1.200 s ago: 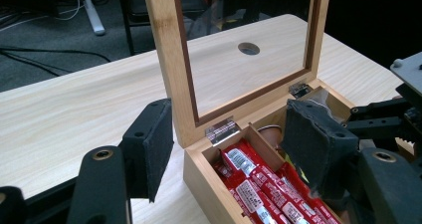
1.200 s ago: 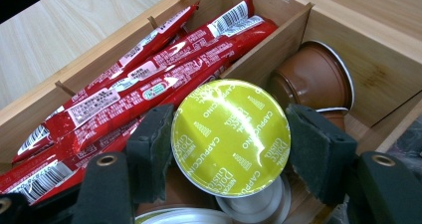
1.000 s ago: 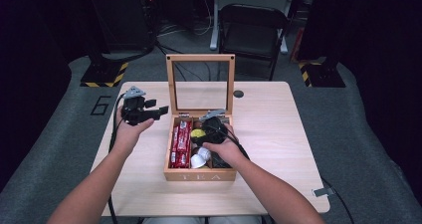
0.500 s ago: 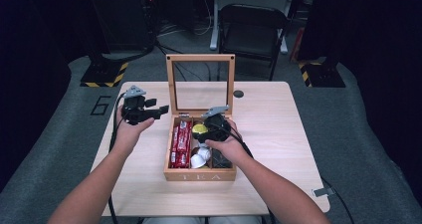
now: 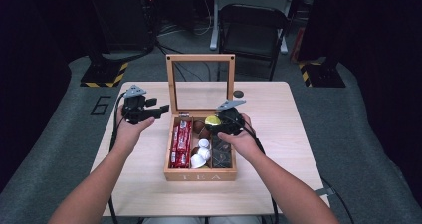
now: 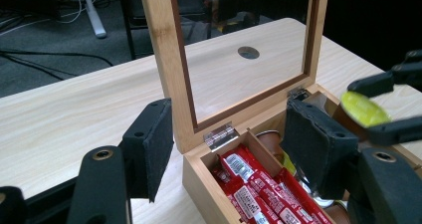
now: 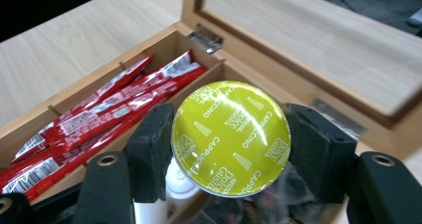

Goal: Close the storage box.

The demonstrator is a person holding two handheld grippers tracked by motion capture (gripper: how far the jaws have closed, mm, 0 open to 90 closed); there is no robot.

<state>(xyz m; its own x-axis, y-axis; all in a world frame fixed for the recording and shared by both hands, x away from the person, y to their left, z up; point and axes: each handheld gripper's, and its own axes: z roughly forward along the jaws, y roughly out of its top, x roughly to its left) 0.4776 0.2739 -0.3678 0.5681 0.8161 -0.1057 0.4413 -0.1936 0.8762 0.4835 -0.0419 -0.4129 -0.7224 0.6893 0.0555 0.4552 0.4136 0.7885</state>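
A wooden tea box [image 5: 199, 174] stands mid-table, its glass lid [image 5: 200, 82] upright. My right gripper [image 5: 215, 122] hovers over the box's back middle part, shut on a coffee capsule [image 5: 213, 120] with a yellow-green foil top. In the right gripper view the capsule [image 7: 231, 137] sits squeezed between both pads [image 7: 152, 149], above the box. My left gripper [image 5: 160, 109] is held just left of the box's back corner, open and holding nothing. In the left gripper view the left gripper [image 6: 229, 134] looks at the lid hinge [image 6: 221, 133], with the held capsule [image 6: 363, 109] at the right.
Red sachets [image 5: 180, 142] fill the box's left compartment. White capsules [image 5: 201, 152] and brown ones [image 5: 199, 127] lie in the middle, dark packets [image 5: 221, 152] on the right. A small black disc [image 5: 239, 93] sits on the table behind the box. A folding chair [image 5: 254, 30] stands beyond the table.
My right gripper has lifted the yellow-topped capsule up out of the box and toward the lid. The left gripper has stayed where it was.
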